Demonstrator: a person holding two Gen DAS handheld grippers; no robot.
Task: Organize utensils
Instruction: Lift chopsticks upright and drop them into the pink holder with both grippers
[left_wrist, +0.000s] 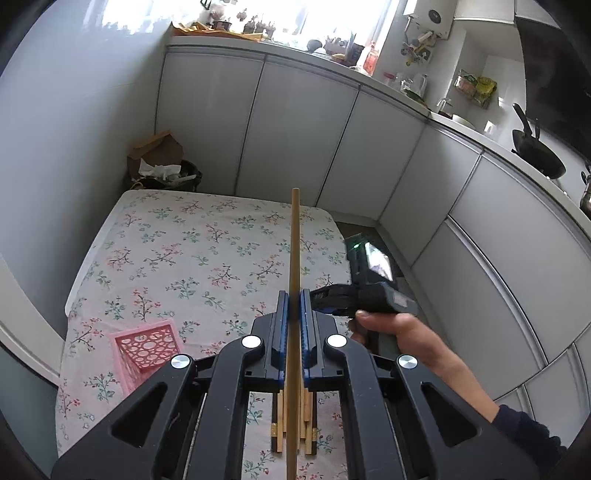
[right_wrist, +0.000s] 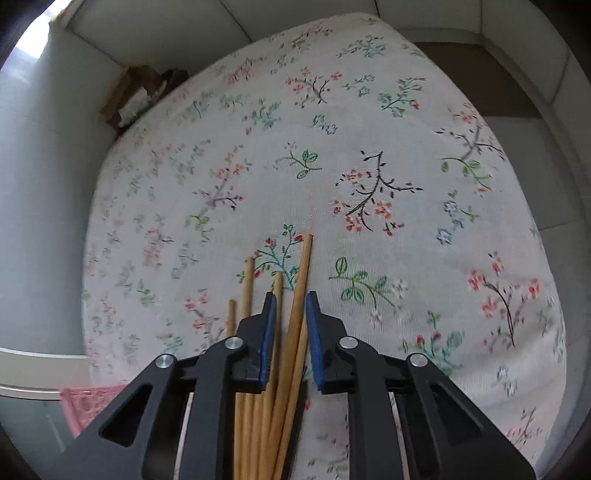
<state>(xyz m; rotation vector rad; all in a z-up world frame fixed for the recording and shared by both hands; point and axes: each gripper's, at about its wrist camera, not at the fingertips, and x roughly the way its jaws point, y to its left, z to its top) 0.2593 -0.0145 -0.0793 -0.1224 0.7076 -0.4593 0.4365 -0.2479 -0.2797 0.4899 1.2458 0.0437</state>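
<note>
Clearly the work is at an early stage. Under both tools lies the desk, covered with a flowered cloth. Beyond its far edge, ahead of the left tool, stand grey cabinet doors, with a crowded counter above them, and a bin with cardboard sits in the corner to the front-left.

A pink basket with a pattern of holes lies on the desk just to the left of the left tool and a little below it. From here it appears to hold nothing, so I judge that almost all sorting is left.

The left tool is closed on a single chopstick, which points straight forward between the blue pads, lifted above the cloth. To its right is the right hand of the person, holding the other handle.

The right tool hovers with its jaws apart over a loose bundle of chopsticks lying on the cloth; one or two sticks pass between the pads, but nothing is gripped. This bundle probably has to go to the basket, piece by piece.
</note>
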